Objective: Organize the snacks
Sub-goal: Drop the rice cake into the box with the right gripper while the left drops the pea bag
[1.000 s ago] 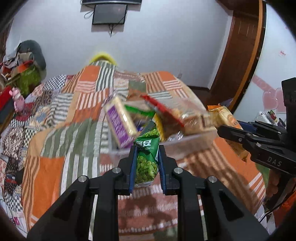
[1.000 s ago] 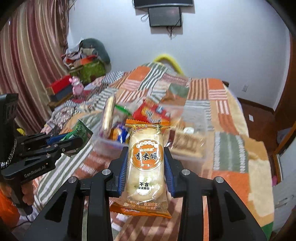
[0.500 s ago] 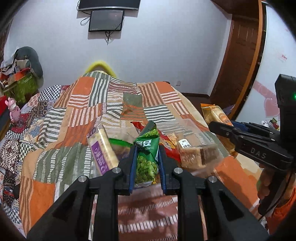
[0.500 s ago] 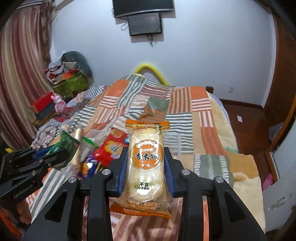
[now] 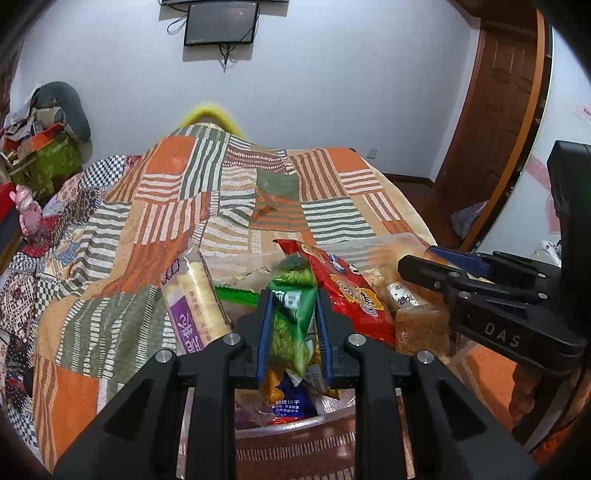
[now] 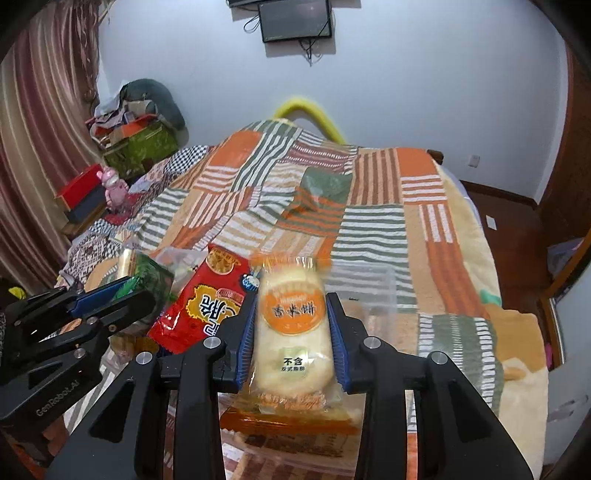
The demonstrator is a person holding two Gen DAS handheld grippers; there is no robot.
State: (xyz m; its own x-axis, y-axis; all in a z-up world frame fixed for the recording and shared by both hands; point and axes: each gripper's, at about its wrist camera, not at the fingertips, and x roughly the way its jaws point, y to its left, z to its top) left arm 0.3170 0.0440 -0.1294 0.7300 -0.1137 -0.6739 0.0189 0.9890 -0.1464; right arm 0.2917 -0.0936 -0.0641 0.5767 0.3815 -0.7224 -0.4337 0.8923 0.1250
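My left gripper point(image 5: 291, 314) is shut on a green pea snack packet point(image 5: 290, 325), held just over a clear plastic box point(image 5: 391, 243) on the bed. The box holds a red snack bag point(image 5: 347, 291), a purple-labelled cracker pack point(image 5: 195, 306), bread point(image 5: 417, 325) and other packets. My right gripper point(image 6: 291, 325) is shut on an orange-and-cream rice cracker packet point(image 6: 291, 332), held over the box's right part point(image 6: 373, 277). The red bag point(image 6: 207, 299) lies to its left. Each gripper shows in the other's view: the left gripper point(image 6: 96, 306) and the right gripper point(image 5: 443, 269).
The box sits on a striped orange and green patchwork blanket point(image 5: 236, 199) covering the bed. Clutter and a green box point(image 6: 140, 147) stand at the far left by the curtain. A wooden door point(image 5: 495, 110) is at the right. A screen point(image 6: 295, 20) hangs on the wall.
Both grippers have moved forward and down over the box with their packets still held. The box contents now sit directly beneath and around the fingers.
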